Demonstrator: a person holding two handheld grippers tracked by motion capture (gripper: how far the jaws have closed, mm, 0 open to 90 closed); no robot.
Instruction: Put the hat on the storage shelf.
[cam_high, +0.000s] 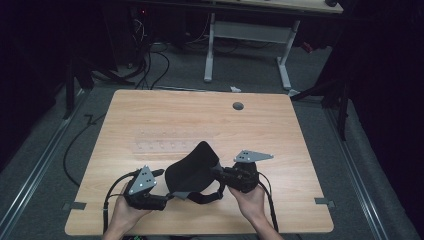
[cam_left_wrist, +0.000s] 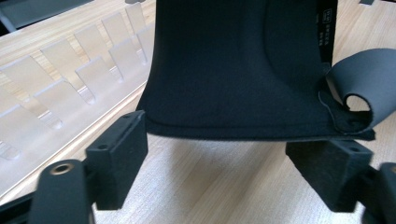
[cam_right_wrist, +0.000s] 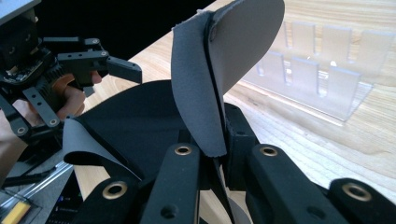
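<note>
A black soft eye mask (cam_high: 192, 167) with a strap (cam_high: 202, 197) is held up over the near middle of the wooden table (cam_high: 150, 115). My right gripper (cam_high: 218, 173) comes in from the right and is shut on the mask's edge (cam_right_wrist: 210, 70), whose grey fabric stands up folded between the jaws of the right gripper (cam_right_wrist: 215, 150). My left gripper (cam_high: 167, 196) sits at the lower left with its jaws wide apart. In the left gripper view the mask (cam_left_wrist: 233, 70) hangs just beyond the left gripper (cam_left_wrist: 224, 158), its lower hem level with the pads (cam_left_wrist: 123, 154) and touching neither. The strap (cam_left_wrist: 369, 79) curls at the right.
A clear plastic slotted rack (cam_high: 160, 145) lies flat on the table behind the mask, also seen as the rack (cam_left_wrist: 70, 79) and the rack (cam_right_wrist: 317, 70). A round grommet hole (cam_high: 238, 106) sits near the far edge. Beyond the table are a white desk frame (cam_high: 247, 35) and cables on the floor.
</note>
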